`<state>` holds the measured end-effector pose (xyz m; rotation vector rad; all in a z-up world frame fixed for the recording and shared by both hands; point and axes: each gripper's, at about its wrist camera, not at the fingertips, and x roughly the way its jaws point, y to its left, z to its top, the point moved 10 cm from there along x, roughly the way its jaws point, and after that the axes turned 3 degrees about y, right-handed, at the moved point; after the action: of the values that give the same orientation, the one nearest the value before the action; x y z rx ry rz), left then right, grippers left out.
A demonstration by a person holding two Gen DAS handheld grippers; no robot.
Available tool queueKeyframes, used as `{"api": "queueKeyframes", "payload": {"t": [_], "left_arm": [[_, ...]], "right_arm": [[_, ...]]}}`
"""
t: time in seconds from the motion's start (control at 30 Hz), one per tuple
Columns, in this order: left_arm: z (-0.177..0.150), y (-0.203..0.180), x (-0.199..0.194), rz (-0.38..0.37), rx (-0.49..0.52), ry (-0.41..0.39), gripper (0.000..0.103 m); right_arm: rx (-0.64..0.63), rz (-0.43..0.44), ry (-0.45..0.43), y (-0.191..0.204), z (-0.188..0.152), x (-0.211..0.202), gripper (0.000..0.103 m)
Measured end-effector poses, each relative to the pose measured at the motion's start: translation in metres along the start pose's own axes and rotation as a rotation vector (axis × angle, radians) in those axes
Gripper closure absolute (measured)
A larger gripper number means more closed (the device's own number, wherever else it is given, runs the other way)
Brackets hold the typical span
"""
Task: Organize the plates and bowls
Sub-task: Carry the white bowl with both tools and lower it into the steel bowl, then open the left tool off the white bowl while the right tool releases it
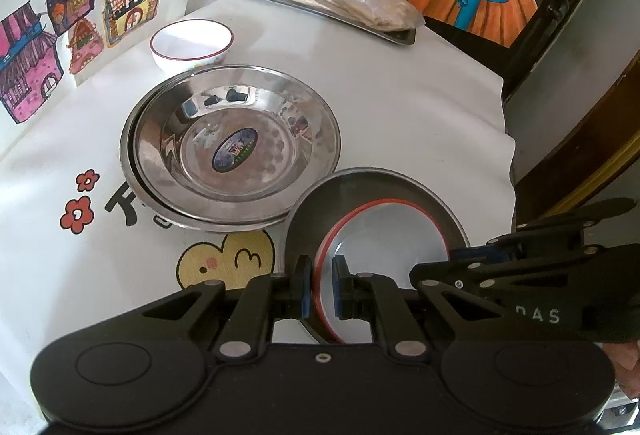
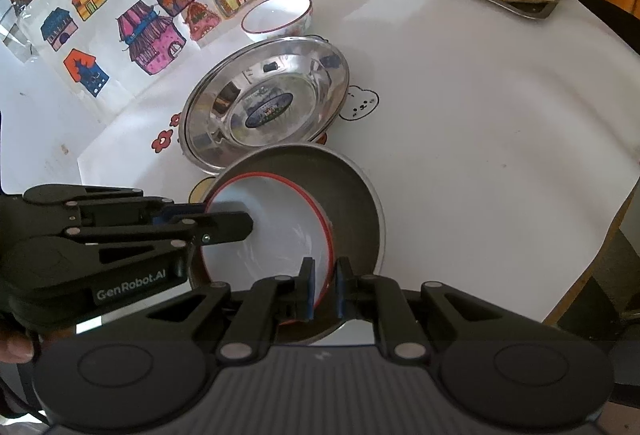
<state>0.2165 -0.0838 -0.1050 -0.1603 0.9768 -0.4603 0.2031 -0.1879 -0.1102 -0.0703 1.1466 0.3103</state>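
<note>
A white bowl with a red rim (image 1: 384, 235) (image 2: 272, 231) lies inside a larger dark grey metal bowl (image 1: 320, 203) (image 2: 352, 187) at the near edge of the table. My left gripper (image 1: 323, 287) (image 2: 244, 219) is shut on the white bowl's left rim. My right gripper (image 2: 325, 287) (image 1: 458, 255) is shut on its right rim. Behind them sits a stack of shiny steel plates (image 1: 232, 147) (image 2: 264, 95). Further back stands a small white bowl with a dark red rim (image 1: 192, 43) (image 2: 276, 15).
A metal tray (image 1: 400, 35) (image 2: 536, 11) carrying bagged food lies at the far corner. A wall with house drawings (image 1: 48, 35) (image 2: 140, 27) borders the left. The table edge (image 1: 508, 139) (image 2: 624, 195) drops off at the right, with a dark chair beyond. A person's hand (image 2: 12, 347) holds the left gripper.
</note>
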Motion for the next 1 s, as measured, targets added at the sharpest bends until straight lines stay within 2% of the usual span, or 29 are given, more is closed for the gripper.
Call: {"api": "queueKeyframes", "payload": {"t": [0.3, 0.5, 1.0], "left_arm": [[0.0064, 0.0006, 0.0038, -0.005, 0.008, 0.013, 0.091], [0.0083, -0.0002, 0.0056, -0.013, 0.015, 0.024, 0.086], [0.0094, 0.0030, 0.0072, -0.026, 0.003, 0.030, 0.086]], "right_arm": [[-0.007, 0.006, 0.011, -0.0012, 0.0033, 0.0004, 0.090], [-0.005, 0.020, 0.015, -0.0008, 0.0050, 0.0003, 0.090], [-0.002, 0.025, 0.003, -0.0033, 0.0085, -0.0041, 0.089]]}}
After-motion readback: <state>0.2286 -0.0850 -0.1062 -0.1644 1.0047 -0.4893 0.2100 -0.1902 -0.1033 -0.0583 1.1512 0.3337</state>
